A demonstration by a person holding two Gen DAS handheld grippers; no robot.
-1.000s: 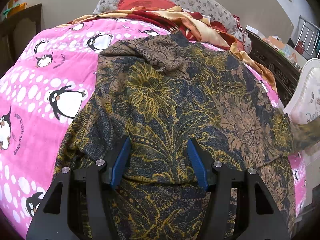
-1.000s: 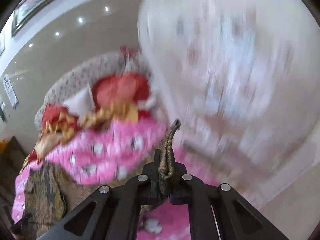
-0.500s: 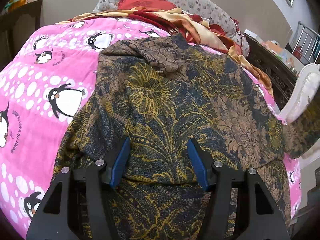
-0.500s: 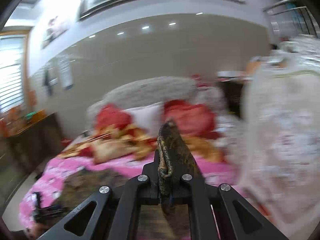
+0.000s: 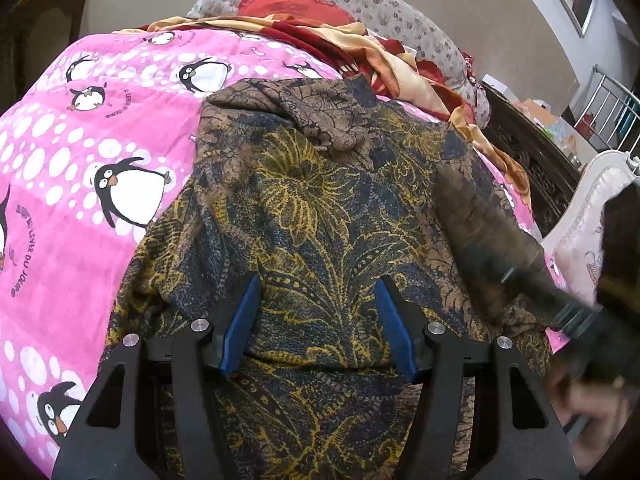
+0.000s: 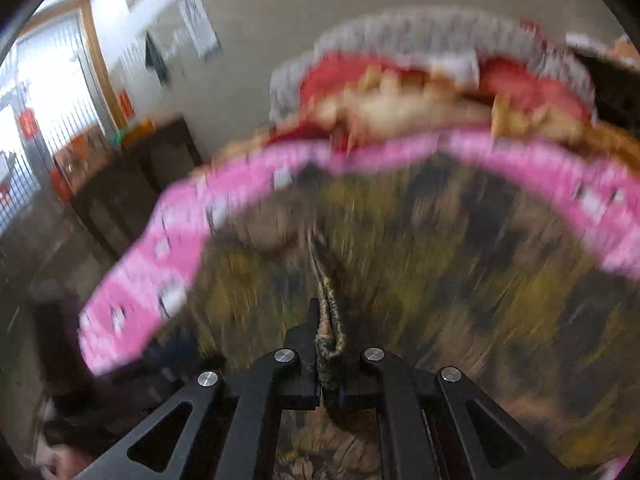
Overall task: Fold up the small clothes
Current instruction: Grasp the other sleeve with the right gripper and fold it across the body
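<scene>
A dark garment [image 5: 320, 208] with a yellow and brown floral print lies spread on a pink penguin blanket [image 5: 80, 160]. My left gripper [image 5: 316, 320] is open, its blue pads [image 5: 244, 316] resting on the garment's near part. My right gripper [image 6: 326, 344] is shut on the garment's sleeve edge [image 6: 330, 320] and holds it over the garment body [image 6: 400, 240]. In the left wrist view the lifted sleeve [image 5: 480, 232] crosses in from the right, blurred. The right wrist view is motion-blurred.
Red and cream bedding [image 5: 360, 44] and a flowered headboard [image 5: 380, 4] lie at the bed's far end. A dark carved cabinet [image 5: 532, 160] and a white chair [image 5: 592, 200] stand to the right. A dark cabinet [image 6: 132, 184] is left of the bed.
My right gripper has swung the sleeve from the right side of the bed inward over the garment. The sleeve now shows over the garment's right side. My left gripper has stayed in place.
</scene>
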